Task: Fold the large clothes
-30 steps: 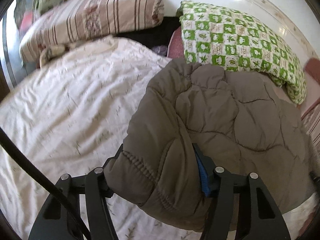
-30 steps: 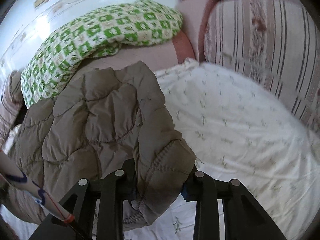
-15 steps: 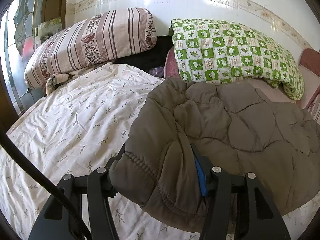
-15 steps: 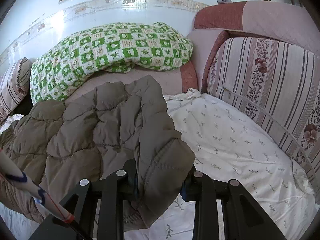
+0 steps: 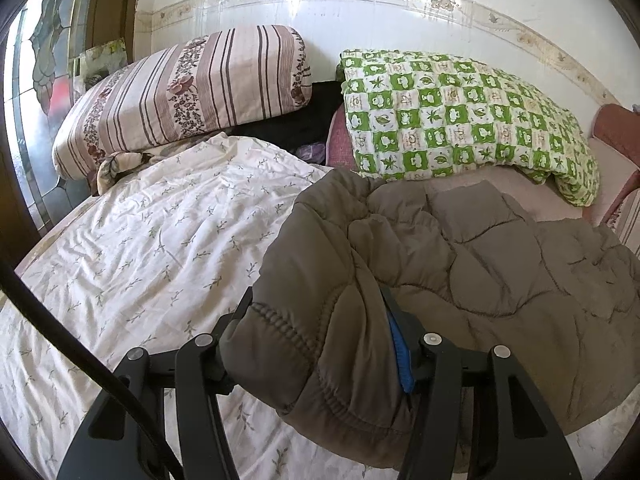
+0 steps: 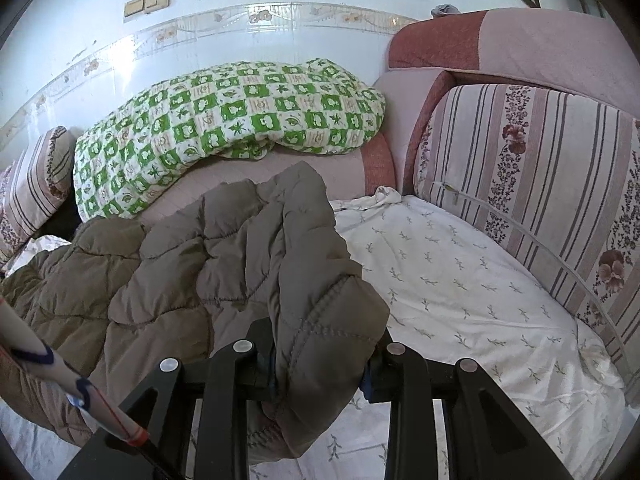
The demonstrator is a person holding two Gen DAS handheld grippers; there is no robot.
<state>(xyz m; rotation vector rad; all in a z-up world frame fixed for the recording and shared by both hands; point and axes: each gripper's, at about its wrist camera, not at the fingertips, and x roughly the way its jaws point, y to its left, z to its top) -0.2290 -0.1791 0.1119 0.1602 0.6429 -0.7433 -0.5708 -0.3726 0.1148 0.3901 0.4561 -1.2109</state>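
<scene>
Two grippers, one coat. My left gripper (image 5: 316, 344) is clamped on a thick bunched edge of the olive-brown quilted jacket (image 5: 460, 264), padding bulging out between the black fingers and hiding the pads. Beyond it, at about ten o'clock in the left view, a striped floral cushion (image 5: 188, 96) leans by the wall; at one o'clock a green-checked quilt (image 5: 460, 120) lies along the back of the bed. The sprigged white bedsheet (image 5: 140, 248) spreads out from nine o'clock.

My right gripper (image 6: 320, 364) is likewise closed on a folded, stitched corner of the jacket, which hangs through the fingers. From there the jacket runs off toward nine o'clock, rumpled over the sheet. A second striped cushion (image 6: 540, 184) stands at three o'clock.

As I judge it, the fold is barely under way — I have one edge gathered at two points, but the body lies heaped and uneven, with no clean crease showing. Laying this edge across, flattening, and folding again all remain.
</scene>
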